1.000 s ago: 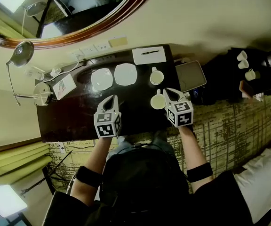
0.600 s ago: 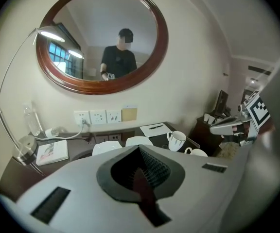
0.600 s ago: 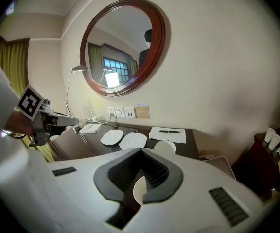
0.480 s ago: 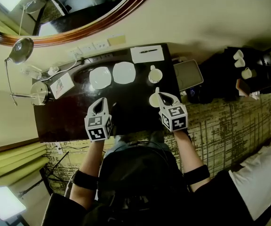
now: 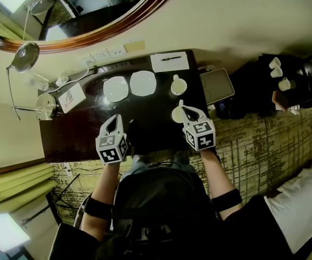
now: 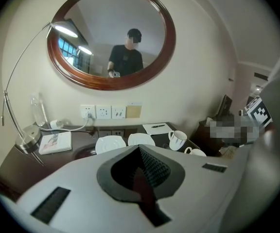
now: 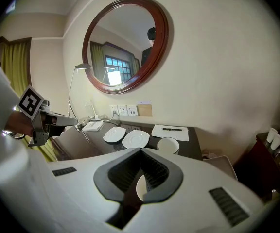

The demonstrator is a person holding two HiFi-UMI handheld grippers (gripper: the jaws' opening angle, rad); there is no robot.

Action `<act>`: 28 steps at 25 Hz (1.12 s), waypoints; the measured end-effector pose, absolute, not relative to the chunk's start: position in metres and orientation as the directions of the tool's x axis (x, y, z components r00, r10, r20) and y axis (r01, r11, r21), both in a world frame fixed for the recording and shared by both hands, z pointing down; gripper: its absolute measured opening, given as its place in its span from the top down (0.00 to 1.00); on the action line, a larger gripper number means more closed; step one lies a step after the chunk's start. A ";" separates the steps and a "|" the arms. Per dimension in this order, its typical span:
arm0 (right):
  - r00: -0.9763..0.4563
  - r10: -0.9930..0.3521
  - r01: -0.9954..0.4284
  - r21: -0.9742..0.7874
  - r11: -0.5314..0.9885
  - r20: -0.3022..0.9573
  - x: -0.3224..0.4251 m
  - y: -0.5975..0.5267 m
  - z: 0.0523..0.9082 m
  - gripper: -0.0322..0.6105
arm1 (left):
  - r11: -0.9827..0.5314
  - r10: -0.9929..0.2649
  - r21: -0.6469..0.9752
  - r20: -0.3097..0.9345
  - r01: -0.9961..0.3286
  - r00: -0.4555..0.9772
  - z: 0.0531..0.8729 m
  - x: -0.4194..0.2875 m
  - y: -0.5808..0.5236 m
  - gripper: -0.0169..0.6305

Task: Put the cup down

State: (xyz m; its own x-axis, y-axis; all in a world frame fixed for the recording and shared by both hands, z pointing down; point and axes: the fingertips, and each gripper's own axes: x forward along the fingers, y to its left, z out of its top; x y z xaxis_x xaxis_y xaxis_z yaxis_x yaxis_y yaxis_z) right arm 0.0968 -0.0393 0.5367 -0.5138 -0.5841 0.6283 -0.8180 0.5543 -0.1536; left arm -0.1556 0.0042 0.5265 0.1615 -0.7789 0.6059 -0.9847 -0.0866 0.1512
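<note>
A white cup (image 5: 177, 115) stands upright on the dark table (image 5: 80, 131), near its right front. My right gripper (image 5: 187, 110) is just to the right of it, shut, with nothing between its fingers. In the right gripper view the cup's rim (image 7: 140, 189) shows low through the gap behind the jaws of the right gripper (image 7: 141, 150). A second white cup (image 5: 179, 85) stands further back. My left gripper (image 5: 114, 119) hovers over the table's front left, shut and empty. In its own view the left gripper (image 6: 139, 147) is closed, with both cups (image 6: 178, 139) ahead to the right.
Two white saucers (image 5: 116, 89) (image 5: 142, 83) lie side by side at the back. A notepad with a pen (image 5: 169, 62) sits at the back right, and a booklet (image 5: 72, 98) and a desk lamp (image 5: 23, 58) at the left. A grey tray (image 5: 216, 86) stands past the table's right edge.
Both grippers have drawn back a little toward the table's front edge, the left one also drifting left. The cup near the right gripper has stayed where it stands.
</note>
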 end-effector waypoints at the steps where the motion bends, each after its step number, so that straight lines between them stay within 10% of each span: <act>1: -0.514 -0.582 -0.818 -0.156 0.554 0.630 0.097 -0.038 0.537 0.94 | -0.084 -0.780 0.148 0.605 -0.985 0.157 0.527 -0.156 0.005 0.97; 11: -0.464 -0.581 -0.845 -0.137 0.517 0.669 0.101 -0.027 0.554 0.89 | -0.085 -0.769 0.156 0.618 -0.984 0.165 0.530 -0.151 0.008 0.97; 21: -0.360 -0.568 -0.906 -0.132 0.402 0.740 0.120 -0.014 0.606 0.20 | -0.114 -0.739 0.140 0.650 -0.984 0.178 0.544 -0.144 0.009 0.97; 28: -0.319 -0.526 -0.926 -0.141 0.350 0.788 0.127 -0.009 0.660 0.15 | -0.147 -0.718 0.122 0.670 -0.982 0.191 0.548 -0.136 0.002 0.97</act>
State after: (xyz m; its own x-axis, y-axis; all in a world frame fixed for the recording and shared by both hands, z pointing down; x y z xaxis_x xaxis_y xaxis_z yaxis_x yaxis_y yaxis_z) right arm 0.1268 -0.0093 0.6598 -0.3188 -0.5263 0.7883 -0.9261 0.3500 -0.1409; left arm -0.1365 0.0022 0.5479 0.1907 -0.7176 0.6698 -0.9816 -0.1467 0.1224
